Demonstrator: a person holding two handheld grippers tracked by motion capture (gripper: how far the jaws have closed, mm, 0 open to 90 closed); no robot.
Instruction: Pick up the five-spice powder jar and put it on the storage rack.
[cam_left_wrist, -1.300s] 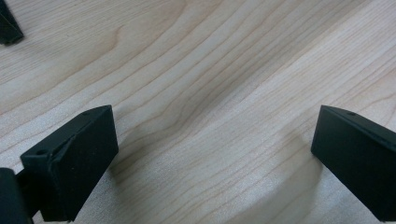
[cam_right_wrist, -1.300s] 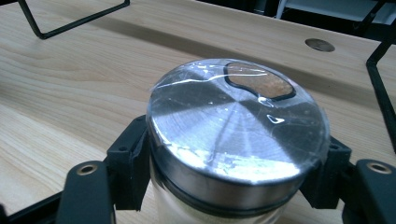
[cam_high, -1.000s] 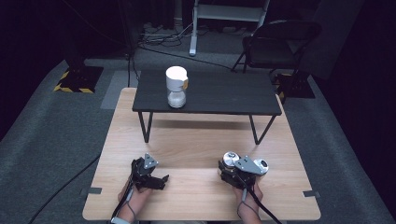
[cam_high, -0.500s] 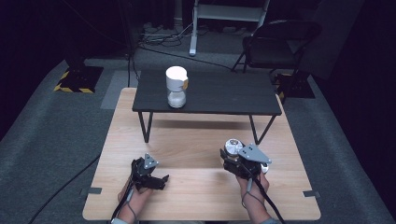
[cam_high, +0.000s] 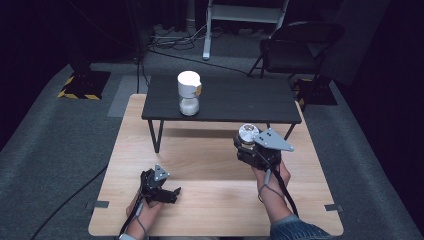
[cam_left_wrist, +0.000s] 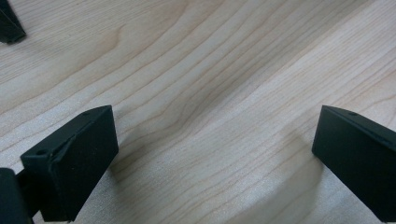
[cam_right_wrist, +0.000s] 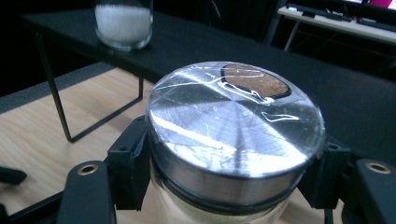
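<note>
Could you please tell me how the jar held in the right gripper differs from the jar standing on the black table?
The held jar wears a shiny metal lid with a pour opening; the jar on the black table shows a white top. The held jar is clamped in the right gripper above the wooden table; the other stands free and upright on the black table. Both look like clear glass.

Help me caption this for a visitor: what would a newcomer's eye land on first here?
Probably the right gripper, raised over the wooden table, jaws clamped on a glass jar with a shiny metal lid. Next, the white container standing on the low black table beyond. The left gripper rests low on the wood, jaws wide apart.
</note>
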